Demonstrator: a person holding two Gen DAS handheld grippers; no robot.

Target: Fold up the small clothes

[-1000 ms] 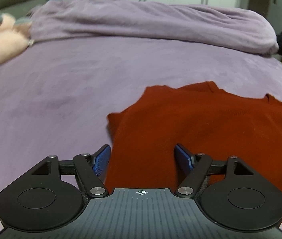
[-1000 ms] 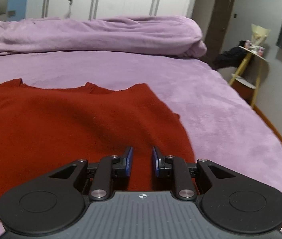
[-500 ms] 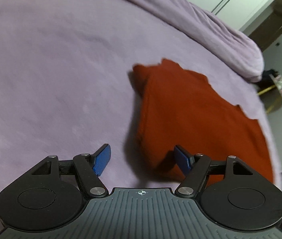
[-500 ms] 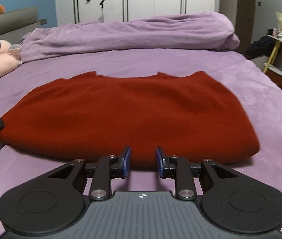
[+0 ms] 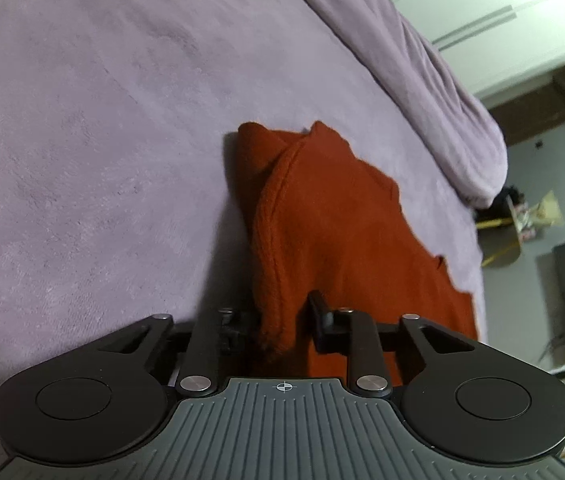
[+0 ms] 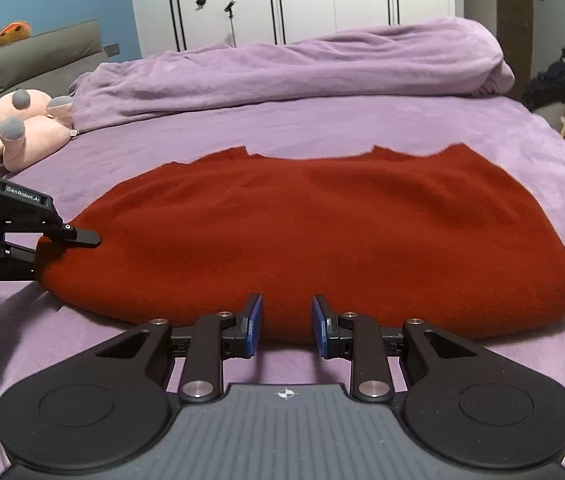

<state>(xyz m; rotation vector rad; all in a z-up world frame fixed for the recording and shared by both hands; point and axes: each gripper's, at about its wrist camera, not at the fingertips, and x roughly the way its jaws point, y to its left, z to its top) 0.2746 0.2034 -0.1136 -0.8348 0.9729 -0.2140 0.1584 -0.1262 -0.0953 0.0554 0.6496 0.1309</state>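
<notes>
Lying folded on the bed, red sweater is being pinched at its left edge by left gripper, jaws closed on fabric. Right gripper is hovering just before near fold, jaws open, touching nothing.

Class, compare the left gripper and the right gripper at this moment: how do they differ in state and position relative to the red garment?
The left gripper is shut on the red garment's end edge; the right gripper is open, holding nothing. The left gripper's fingers clamp cloth between them; the right gripper sits in front of the long folded edge, apart from it. Both are black, two-fingered, low over the purple bed.
</notes>
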